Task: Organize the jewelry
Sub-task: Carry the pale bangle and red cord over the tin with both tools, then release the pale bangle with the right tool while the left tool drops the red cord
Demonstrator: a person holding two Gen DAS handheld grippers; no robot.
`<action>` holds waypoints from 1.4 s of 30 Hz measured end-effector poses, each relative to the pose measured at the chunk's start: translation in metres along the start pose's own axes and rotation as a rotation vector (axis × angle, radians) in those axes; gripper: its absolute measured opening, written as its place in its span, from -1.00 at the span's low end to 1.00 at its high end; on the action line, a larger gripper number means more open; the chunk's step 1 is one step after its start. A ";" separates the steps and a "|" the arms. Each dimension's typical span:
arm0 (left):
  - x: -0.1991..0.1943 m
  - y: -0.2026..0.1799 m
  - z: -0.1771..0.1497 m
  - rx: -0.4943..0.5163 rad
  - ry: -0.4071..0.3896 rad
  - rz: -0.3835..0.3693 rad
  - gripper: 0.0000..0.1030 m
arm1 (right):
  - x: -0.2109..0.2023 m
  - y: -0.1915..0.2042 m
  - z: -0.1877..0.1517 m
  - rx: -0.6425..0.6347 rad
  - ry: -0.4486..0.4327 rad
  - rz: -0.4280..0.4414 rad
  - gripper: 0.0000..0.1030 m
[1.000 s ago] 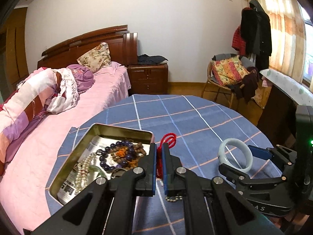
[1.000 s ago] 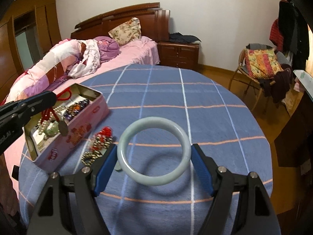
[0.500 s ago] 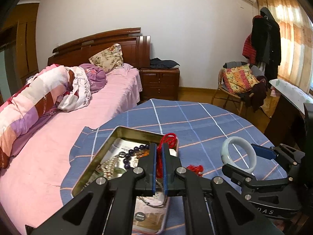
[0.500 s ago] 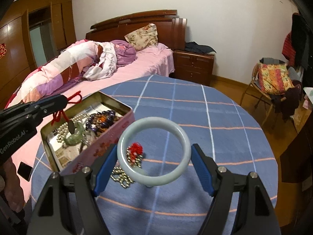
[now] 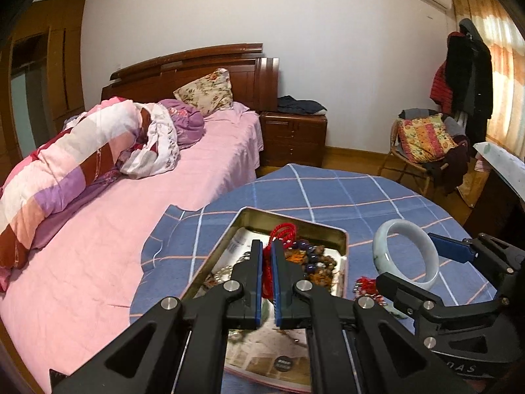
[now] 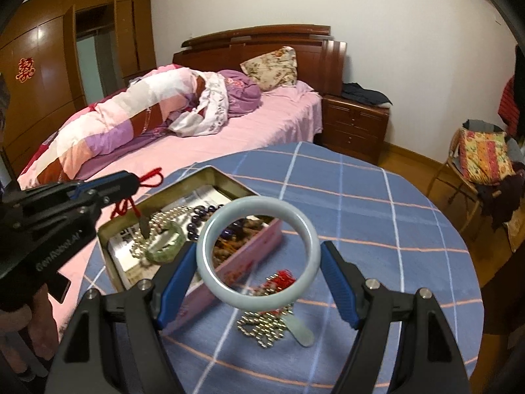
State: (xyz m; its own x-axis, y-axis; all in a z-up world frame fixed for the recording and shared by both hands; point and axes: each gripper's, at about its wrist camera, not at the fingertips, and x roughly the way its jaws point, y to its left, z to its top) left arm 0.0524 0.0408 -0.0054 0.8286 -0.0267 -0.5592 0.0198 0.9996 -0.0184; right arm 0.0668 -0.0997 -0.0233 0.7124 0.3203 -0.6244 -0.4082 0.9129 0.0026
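Bed (image 5: 183, 177): left half of the left-wrist frame, pink sheet, dark wooden headboard.
Quilt (image 5: 65, 154): rolled, pink, white and purple, far left.
Floral pillow (image 5: 205, 90): against the headboard, upper centre.
Nightstand (image 5: 293, 141): centre, dark clothes on top.
Chair (image 5: 423, 144): right, patterned cushion.
Wardrobe (image 6: 49, 75): upper left of the right-wrist frame.
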 end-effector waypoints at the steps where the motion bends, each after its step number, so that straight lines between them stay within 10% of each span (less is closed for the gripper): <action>1: 0.001 0.002 -0.001 -0.003 0.003 0.002 -0.93 | 0.002 0.002 0.001 -0.004 0.000 0.005 0.51; 42: 0.055 0.043 -0.028 -0.059 0.157 0.052 -0.91 | 0.059 0.037 0.001 -0.051 0.089 0.112 0.51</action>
State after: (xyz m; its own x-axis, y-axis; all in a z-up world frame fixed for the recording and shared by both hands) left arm 0.0829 0.0824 -0.0602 0.7296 0.0199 -0.6835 -0.0574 0.9978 -0.0322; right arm 0.0938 -0.0467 -0.0592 0.6081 0.3940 -0.6892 -0.5129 0.8576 0.0378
